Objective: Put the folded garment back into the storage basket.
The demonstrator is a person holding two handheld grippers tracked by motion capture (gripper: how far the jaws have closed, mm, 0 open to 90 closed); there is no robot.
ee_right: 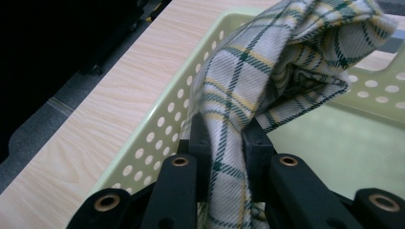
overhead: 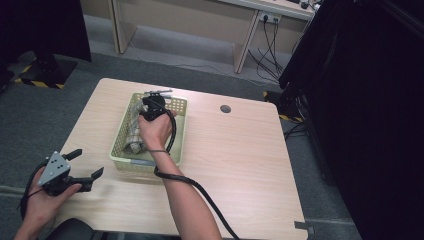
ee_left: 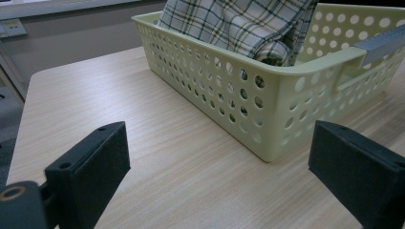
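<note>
The right gripper [ee_right: 224, 143], over the pale green basket [overhead: 176, 145] near the tabletop's [overhead: 240, 165] far-left corner, pinches a plaid cloth [ee_right: 248, 90] whose length trails back along the basket. The left gripper [overhead: 86, 162], jaws wide and empty, waits at the near-left edge, farther off.

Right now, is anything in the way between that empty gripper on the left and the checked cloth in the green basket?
Yes. The near wall of the pale green perforated plastic basket stands between the open left gripper and the plaid cloth. The right gripper is already clamped on that cloth.
</note>
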